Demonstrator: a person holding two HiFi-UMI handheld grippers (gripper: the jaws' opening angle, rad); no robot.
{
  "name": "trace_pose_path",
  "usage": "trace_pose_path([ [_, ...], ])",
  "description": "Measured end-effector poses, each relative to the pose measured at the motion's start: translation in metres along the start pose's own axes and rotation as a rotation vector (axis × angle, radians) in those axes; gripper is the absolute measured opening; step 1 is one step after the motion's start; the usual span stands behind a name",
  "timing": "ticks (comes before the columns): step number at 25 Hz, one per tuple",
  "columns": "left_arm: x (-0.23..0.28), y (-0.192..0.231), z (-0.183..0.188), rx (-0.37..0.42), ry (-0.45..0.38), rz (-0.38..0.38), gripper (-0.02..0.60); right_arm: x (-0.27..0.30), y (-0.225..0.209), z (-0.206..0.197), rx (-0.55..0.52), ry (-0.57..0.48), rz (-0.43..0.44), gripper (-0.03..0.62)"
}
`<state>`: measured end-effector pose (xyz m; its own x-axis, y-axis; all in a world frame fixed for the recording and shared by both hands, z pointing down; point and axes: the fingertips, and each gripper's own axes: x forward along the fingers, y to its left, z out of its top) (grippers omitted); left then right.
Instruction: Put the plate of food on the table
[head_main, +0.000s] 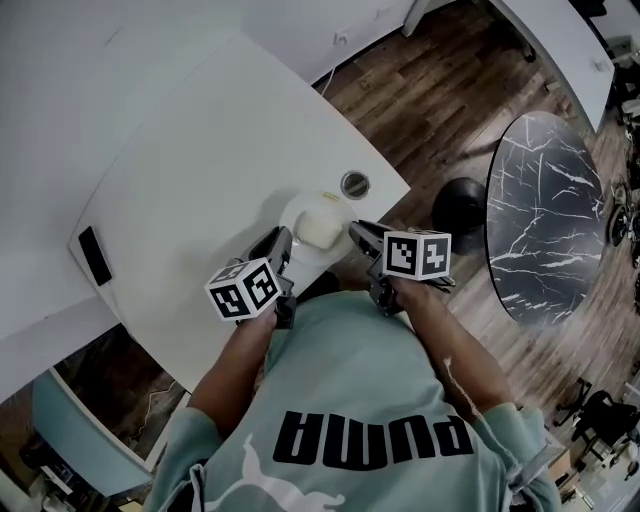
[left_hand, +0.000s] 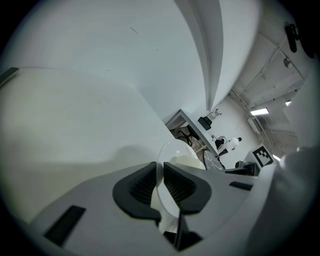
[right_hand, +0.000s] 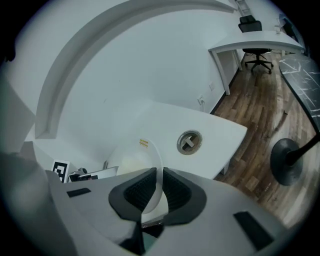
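White plate (head_main: 300, 265), near edge hidden, pinched by left gripper (left_hand: 159, 182) and right gripper (right_hand: 159, 187) fingers (right_hand: 177, 192).

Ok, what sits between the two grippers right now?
The plate with its pale food; the left gripper and right gripper each clamp an opposite rim, clearest in the head view.

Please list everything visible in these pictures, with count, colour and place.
white table: 1, white, ahead of the person
plate: 1, white, by the table's near edge, gripped at both sides
food: 1 pale lump, on the plate
cable hole: 1, grey, in the table beyond the plate
flat dark thing: 1, black, table's left edge
round table: 1, black marbled, on the right
floor: brown wood
shirt: 1, green, bottom
left hand-held gripper: 1, grey, shut on the plate's rim
right hand-held gripper: 1, grey, shut on the opposite rim
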<state>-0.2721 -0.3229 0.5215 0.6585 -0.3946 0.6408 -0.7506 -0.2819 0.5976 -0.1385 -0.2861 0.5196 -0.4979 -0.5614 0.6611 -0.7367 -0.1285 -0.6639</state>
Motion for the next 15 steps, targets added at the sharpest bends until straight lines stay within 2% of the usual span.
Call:
trace_pose_path([
  [15, 0.045, -0.118, -0.039, 0.175, 0.095, -0.116, 0.052, -0.113, -0.076, -0.007, 0.135, -0.205, -0.042, 0.046],
])
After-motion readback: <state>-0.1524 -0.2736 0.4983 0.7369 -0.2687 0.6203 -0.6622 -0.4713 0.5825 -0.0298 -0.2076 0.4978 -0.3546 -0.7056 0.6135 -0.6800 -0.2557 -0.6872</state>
